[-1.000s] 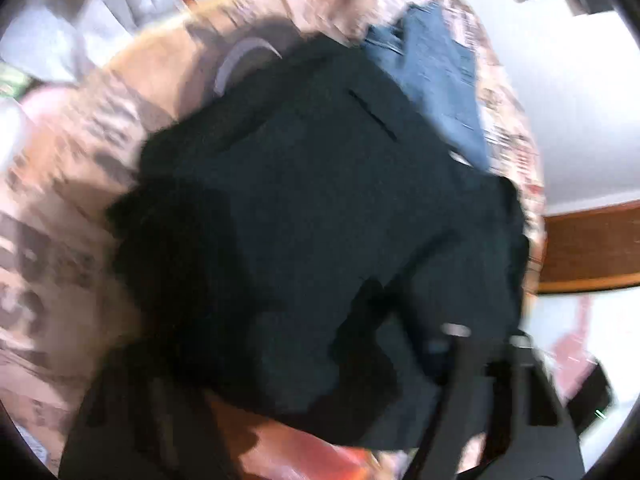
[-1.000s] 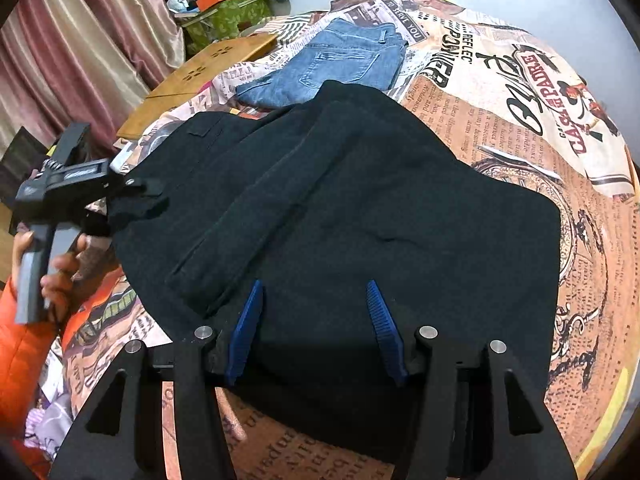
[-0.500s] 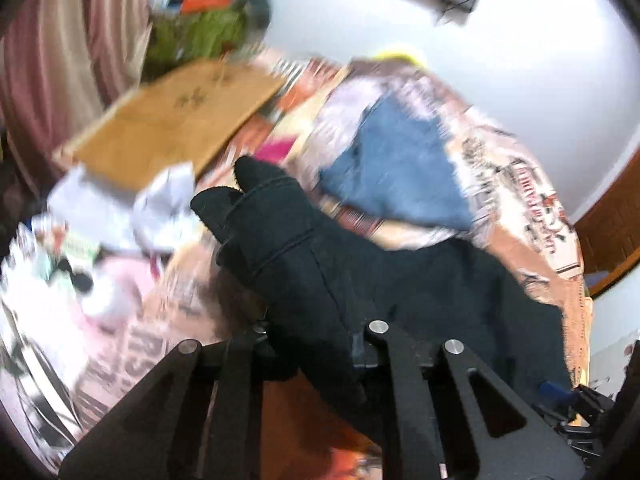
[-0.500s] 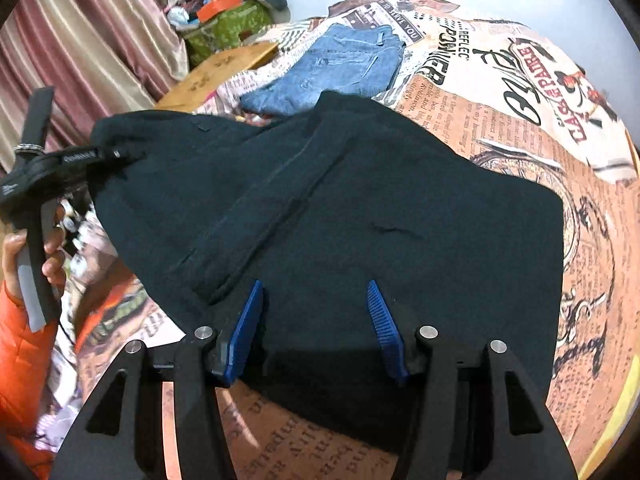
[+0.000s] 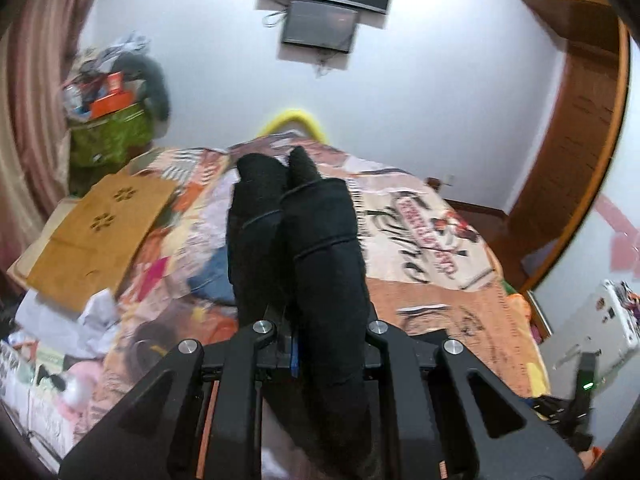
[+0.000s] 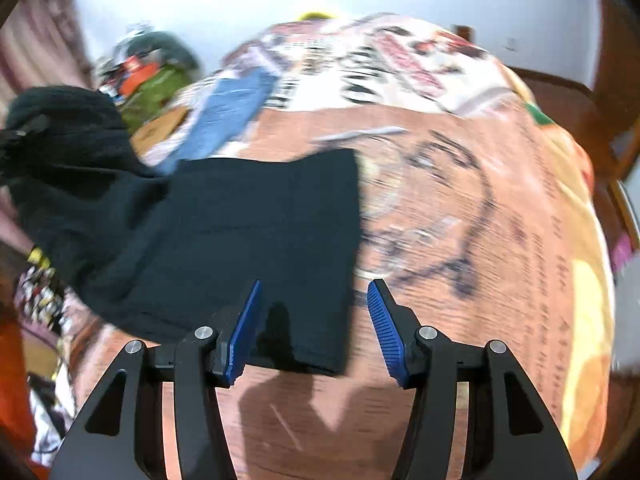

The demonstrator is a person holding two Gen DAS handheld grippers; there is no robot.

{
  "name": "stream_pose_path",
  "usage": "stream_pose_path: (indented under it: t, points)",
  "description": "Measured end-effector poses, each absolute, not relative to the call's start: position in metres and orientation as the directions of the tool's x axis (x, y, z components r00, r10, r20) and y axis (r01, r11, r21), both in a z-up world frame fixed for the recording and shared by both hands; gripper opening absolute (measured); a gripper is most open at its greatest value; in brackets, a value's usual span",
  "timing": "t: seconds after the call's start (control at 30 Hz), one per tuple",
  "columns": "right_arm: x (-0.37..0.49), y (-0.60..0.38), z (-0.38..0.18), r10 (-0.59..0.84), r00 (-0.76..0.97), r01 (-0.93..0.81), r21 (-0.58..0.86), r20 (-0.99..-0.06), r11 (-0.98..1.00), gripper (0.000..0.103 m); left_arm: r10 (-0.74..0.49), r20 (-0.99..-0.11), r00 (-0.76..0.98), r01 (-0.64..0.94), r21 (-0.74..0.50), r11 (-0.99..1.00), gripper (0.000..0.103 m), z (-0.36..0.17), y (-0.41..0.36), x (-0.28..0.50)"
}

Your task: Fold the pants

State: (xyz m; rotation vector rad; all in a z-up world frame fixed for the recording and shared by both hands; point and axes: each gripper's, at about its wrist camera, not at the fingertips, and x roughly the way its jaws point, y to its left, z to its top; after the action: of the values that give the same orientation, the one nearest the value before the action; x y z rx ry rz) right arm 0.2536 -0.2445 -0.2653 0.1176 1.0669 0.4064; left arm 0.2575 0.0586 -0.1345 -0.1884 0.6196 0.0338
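Observation:
The black pants [image 6: 248, 232] lie on a bed with a newspaper-print cover [image 6: 460, 208]. Their left end is raised off the bed in a bunch [image 6: 64, 136]. In the left wrist view that bunch of black cloth [image 5: 316, 264] stands up between the fingers, and my left gripper [image 5: 304, 344] is shut on it, held high above the bed. My right gripper [image 6: 314, 320] is open, its blue pads [image 6: 382, 332] hovering over the near right corner of the pants with nothing clamped between them.
Folded blue jeans [image 6: 228, 112] lie farther back on the bed. A brown cardboard sheet [image 5: 100, 232], crumpled paper and clutter sit at the left. A green bag [image 5: 112, 136] stands in the corner. A dark screen [image 5: 320, 28] hangs on the wall, and wooden furniture [image 5: 572, 160] is at right.
My left gripper closed on the pants' edge and lifted it well above the bed, rolling as it rose. The right gripper slid toward the pants' right corner, still open.

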Motion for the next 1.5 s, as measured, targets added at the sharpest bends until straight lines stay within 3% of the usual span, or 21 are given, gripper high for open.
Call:
stream_pose_path:
  t: [0.27,0.5,0.73,0.97,1.0,1.1,1.27,1.4,1.5]
  points:
    - [0.253,-0.241,-0.289,0.417,0.378,-0.278,0.328,-0.827,0.903,0.052,-0.182,-0.613,0.769,0.101,-0.165,0.981,0.012,-0.139,-0.025,0.289]
    - [0.252,-0.247,-0.292,0.441,0.379,-0.283,0.352,-0.814,0.892,0.052,-0.346,-0.748,0.567,0.270,-0.228,0.936,0.012,-0.205,-0.102,0.305]
    - [0.239,-0.253,-0.289,0.459,0.378,-0.280,0.373,-0.804,0.885,0.052,-0.299,-0.871,0.389,0.380,-0.144,0.914,0.013,-0.272,-0.143,0.290]
    - [0.224,-0.253,-0.285,0.429,0.385,-0.300,0.329,-0.817,0.895,0.053,-0.260,-0.892,0.370,0.386,-0.107,0.916,0.022,-0.281,-0.145,0.279]
    - [0.222,-0.253,-0.284,0.427,0.385,-0.302,0.325,-0.818,0.896,0.053,-0.252,-0.899,0.358,0.383,-0.105,0.918,0.029,-0.279,-0.145,0.279]
    - [0.220,-0.252,-0.283,0.414,0.389,-0.300,0.311,-0.823,0.902,0.056,-0.253,-0.905,0.342,0.384,-0.112,0.917,0.068,-0.267,-0.146,0.274]
    - [0.216,-0.253,-0.280,0.418,0.393,-0.289,0.321,-0.819,0.902,0.058,-0.263,-0.850,0.456,0.366,-0.090,0.926,0.074,-0.228,-0.129,0.271]
    - [0.217,-0.252,-0.280,0.425,0.392,-0.287,0.331,-0.816,0.899,0.058,-0.193,-0.809,0.555,0.286,-0.032,0.958,0.092,-0.209,-0.099,0.291]
    - [0.217,-0.252,-0.281,0.426,0.390,-0.284,0.333,-0.816,0.899,0.058,-0.126,-0.808,0.575,0.220,0.005,0.975,0.095,-0.209,-0.067,0.324]
